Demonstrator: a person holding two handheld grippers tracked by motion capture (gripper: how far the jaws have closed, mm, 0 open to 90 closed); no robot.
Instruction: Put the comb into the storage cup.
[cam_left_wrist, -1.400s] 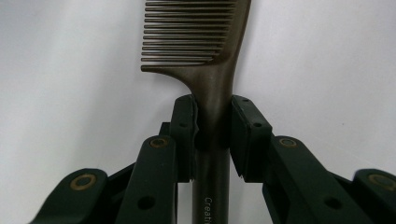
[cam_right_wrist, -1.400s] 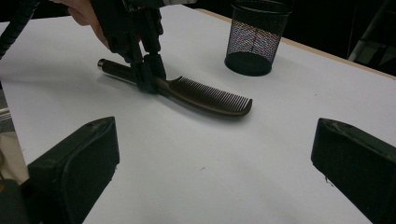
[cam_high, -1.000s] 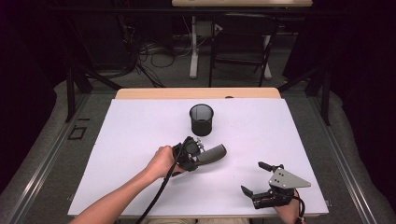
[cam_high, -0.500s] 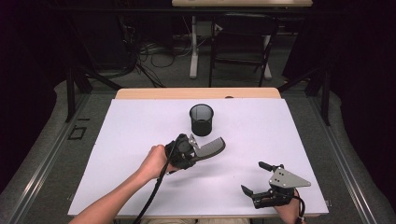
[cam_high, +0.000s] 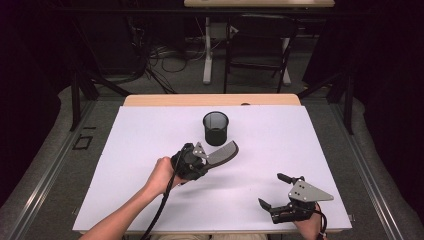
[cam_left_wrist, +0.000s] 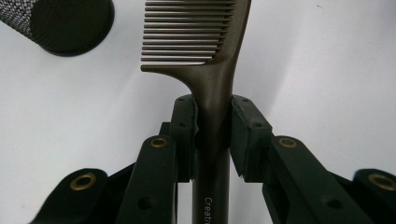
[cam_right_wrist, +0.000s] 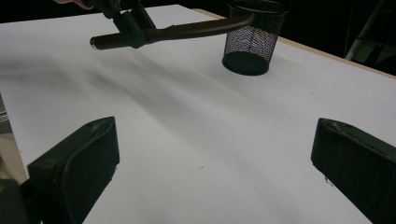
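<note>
The left gripper (cam_high: 207, 159) clamps the comb (cam_left_wrist: 212, 88) by its handle, its long axis pointing toward the mesh cup (cam_high: 215, 128) just beyond the toothed end, above the table. The right gripper (cam_high: 280, 192), jaws spread and empty, rests well apart.

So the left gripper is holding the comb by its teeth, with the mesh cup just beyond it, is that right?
Not quite: the left gripper holds the comb by its handle, not its teeth, as the left gripper view shows. The mesh cup does stand just beyond it.
</note>
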